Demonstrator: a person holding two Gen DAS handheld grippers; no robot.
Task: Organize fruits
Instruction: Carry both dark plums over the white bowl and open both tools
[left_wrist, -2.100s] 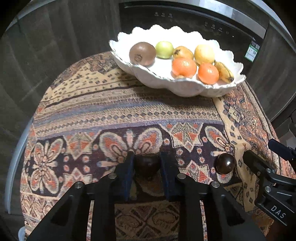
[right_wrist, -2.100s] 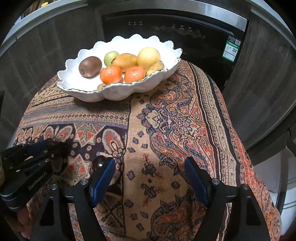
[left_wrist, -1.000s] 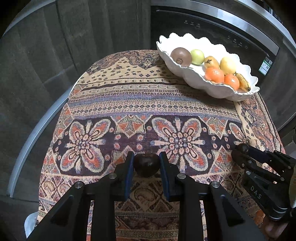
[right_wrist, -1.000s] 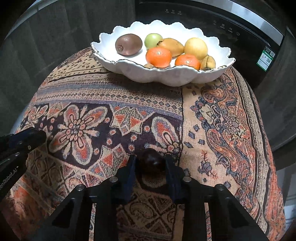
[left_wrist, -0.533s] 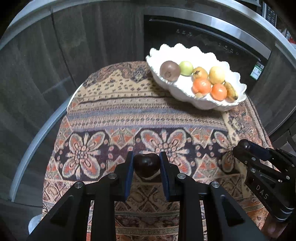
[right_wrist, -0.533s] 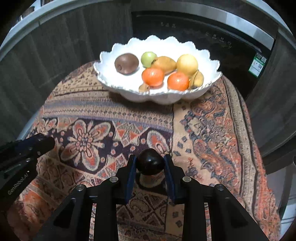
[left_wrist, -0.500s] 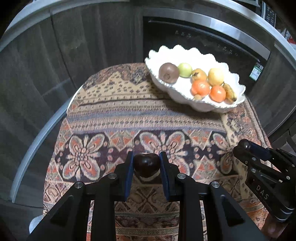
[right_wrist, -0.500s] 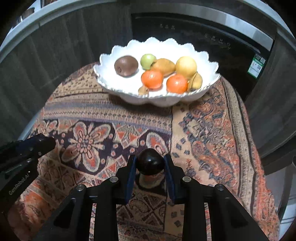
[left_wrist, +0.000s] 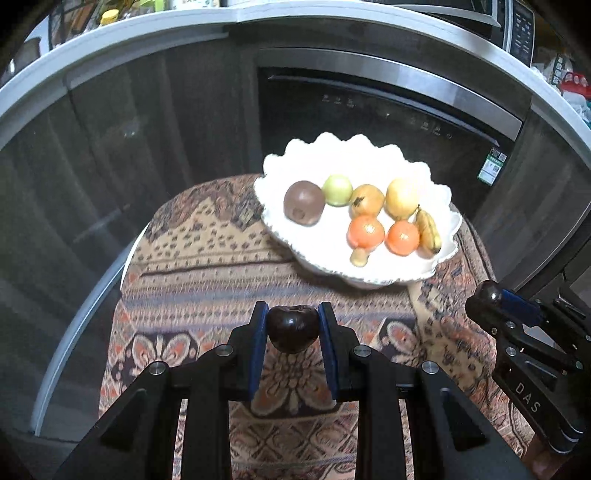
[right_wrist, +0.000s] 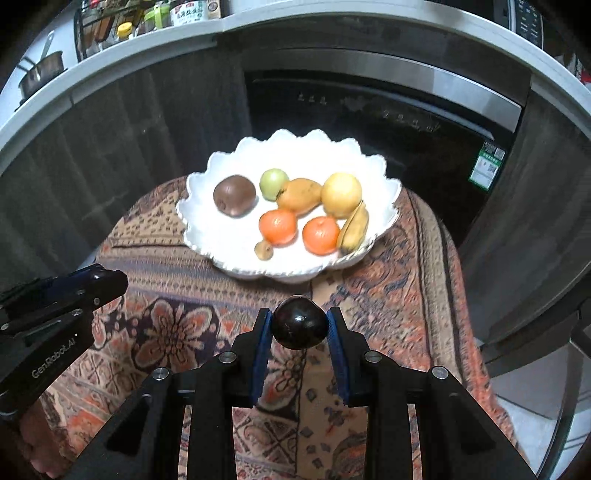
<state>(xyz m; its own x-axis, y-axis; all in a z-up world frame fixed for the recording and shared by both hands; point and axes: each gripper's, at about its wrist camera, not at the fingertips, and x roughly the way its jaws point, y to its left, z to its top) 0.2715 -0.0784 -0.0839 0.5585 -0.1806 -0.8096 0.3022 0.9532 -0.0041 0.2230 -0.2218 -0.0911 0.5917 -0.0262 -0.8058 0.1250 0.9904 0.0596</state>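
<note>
The left gripper (left_wrist: 292, 325) is black. It has two flat fingers with blue pads (left_wrist: 256, 345) on the inside. Round silver screws (left_wrist: 155, 368) sit on top of its arms. Long open slots are cut in the black frame. Seen from the right wrist view, its side has white letters that say "GenRobot.AI"

The right gripper (right_wrist: 299, 328) looks the same: black arms, blue pads (right_wrist: 261, 349) and shiny silver screws (right_wrist: 439, 372). From the left wrist view, its side shows small silver screws, thin black bars and white letters "DAS". A bit of a hand (right_wrist: 35, 439) shows at the bottom left corner under the left gripper
</note>
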